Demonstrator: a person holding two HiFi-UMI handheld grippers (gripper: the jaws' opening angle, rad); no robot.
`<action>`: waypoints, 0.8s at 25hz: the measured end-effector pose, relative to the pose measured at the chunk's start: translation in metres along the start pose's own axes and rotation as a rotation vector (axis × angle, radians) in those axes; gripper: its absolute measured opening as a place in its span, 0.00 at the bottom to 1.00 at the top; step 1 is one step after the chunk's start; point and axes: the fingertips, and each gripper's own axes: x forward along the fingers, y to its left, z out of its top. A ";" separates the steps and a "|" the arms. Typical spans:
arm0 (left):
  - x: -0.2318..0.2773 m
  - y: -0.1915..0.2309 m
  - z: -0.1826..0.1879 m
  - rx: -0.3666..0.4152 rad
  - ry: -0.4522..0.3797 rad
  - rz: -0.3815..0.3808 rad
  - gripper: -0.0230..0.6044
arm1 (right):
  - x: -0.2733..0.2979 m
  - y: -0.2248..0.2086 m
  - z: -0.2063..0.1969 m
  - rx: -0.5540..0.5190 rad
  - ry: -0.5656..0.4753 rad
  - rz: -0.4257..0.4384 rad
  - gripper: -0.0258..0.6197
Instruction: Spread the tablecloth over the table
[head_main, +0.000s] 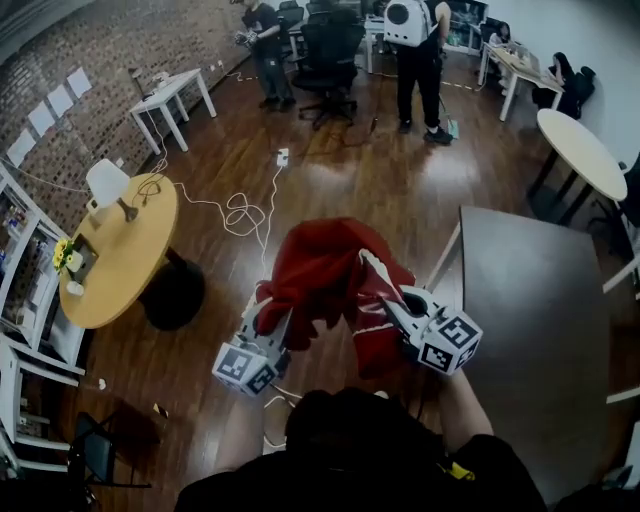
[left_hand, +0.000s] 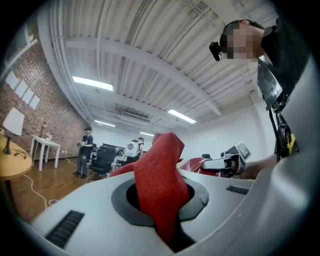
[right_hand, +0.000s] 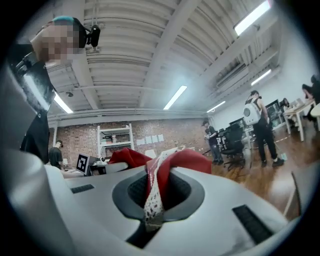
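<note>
Wide wood floor (head_main: 350, 170) lies open ahead. A white cable (head_main: 240, 213) curls on it. A round yellow table (head_main: 130, 255) stands left, a dark table (head_main: 530, 330) right.

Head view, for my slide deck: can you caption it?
Left gripper and right gripper clamp a bunched red tablecloth beside the dark table.

Dim head view with floor glare; gripper views fisheye-warped, ceiling-lit.
</note>
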 end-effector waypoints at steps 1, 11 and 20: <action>0.024 -0.006 0.000 0.001 0.001 -0.042 0.09 | -0.010 -0.017 0.007 -0.010 -0.019 -0.041 0.06; 0.275 -0.122 -0.044 -0.064 0.070 -0.560 0.09 | -0.181 -0.174 0.045 -0.016 -0.164 -0.556 0.06; 0.452 -0.253 -0.072 -0.073 0.104 -1.099 0.09 | -0.307 -0.255 0.059 -0.027 -0.220 -1.103 0.06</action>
